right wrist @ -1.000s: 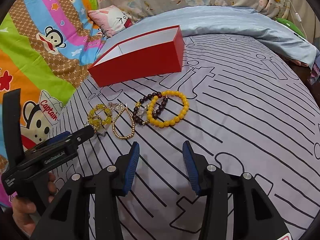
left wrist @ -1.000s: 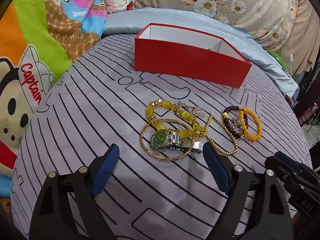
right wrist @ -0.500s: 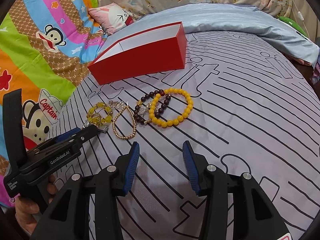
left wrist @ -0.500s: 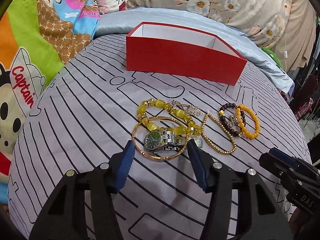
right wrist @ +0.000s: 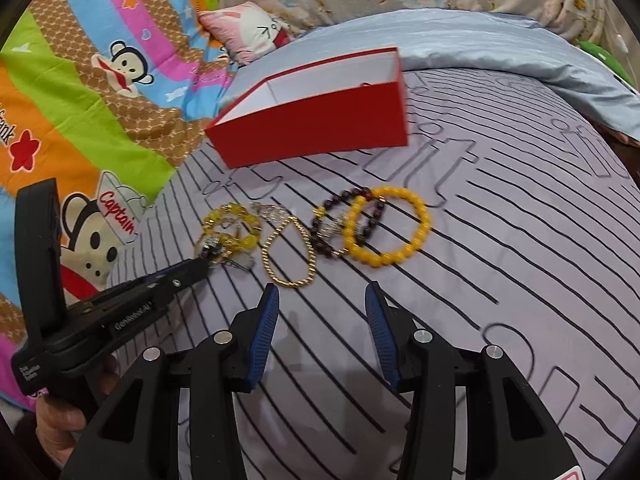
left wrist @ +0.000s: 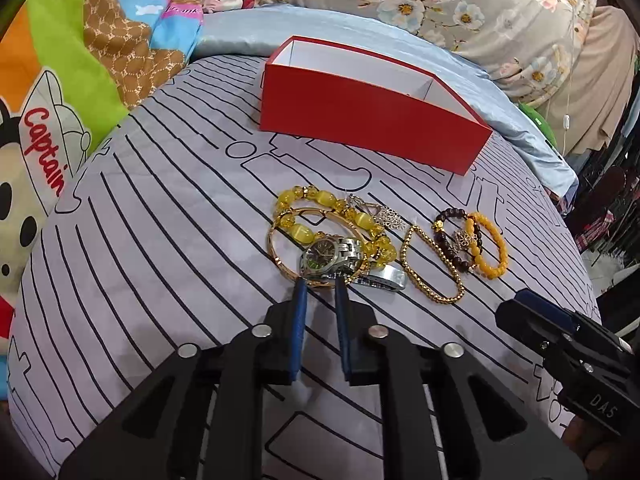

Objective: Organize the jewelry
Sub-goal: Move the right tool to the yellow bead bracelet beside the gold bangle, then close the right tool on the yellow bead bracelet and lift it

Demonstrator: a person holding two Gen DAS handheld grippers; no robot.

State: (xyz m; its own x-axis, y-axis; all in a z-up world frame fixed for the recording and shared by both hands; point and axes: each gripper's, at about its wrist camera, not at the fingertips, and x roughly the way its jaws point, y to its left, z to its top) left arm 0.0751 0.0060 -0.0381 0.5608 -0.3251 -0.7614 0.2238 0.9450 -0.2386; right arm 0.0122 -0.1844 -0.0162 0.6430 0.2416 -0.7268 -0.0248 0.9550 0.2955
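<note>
Since the silver steel wristwatch (left wrist: 334,256) is heavy and slick, its band is pinched by narrowed left gripper (left wrist: 320,285) fingers; right gripper (right wrist: 322,296) fingers held wide.

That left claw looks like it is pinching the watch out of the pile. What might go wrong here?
1. The left claw has closed only on the near edge of the watch, so the watch may slip free when lifted.
2. The watch lies on the gold bangle and against the yellow bead bracelet, so they may snag and drag along.
3. The red box sits beyond the pile, so a weak grip might drop the watch on the way.
</note>
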